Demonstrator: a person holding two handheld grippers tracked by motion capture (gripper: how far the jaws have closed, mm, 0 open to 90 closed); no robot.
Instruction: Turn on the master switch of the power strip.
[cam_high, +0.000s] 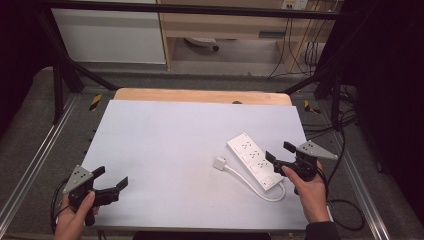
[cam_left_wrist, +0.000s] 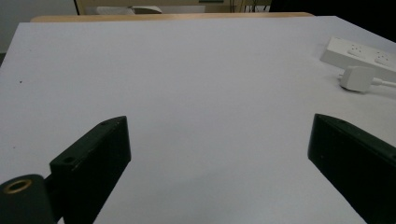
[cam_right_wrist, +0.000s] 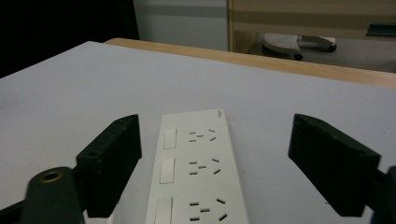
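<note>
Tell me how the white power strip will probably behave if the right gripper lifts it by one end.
The power strip looks like a rigid plastic bar, so it should stay straight. Its smooth casing may slip between the pads. The attached cable is curled and floppy, so it and the plug would likely trail.

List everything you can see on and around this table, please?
Power strip: one, white, right part of the table, lying flat between the right tongs' open jaws, untouched.
Plug: one, white, just left of the strip, joined by a white cable.
Table: one, pale grey top, wooden far edge.
Cabinet: one, white, behind the table.
Left tongs: one, black, near-left corner, jaws open over bare table.
Right tongs: one, black, at the strip.
Hands: two, holding the tongs.
</note>
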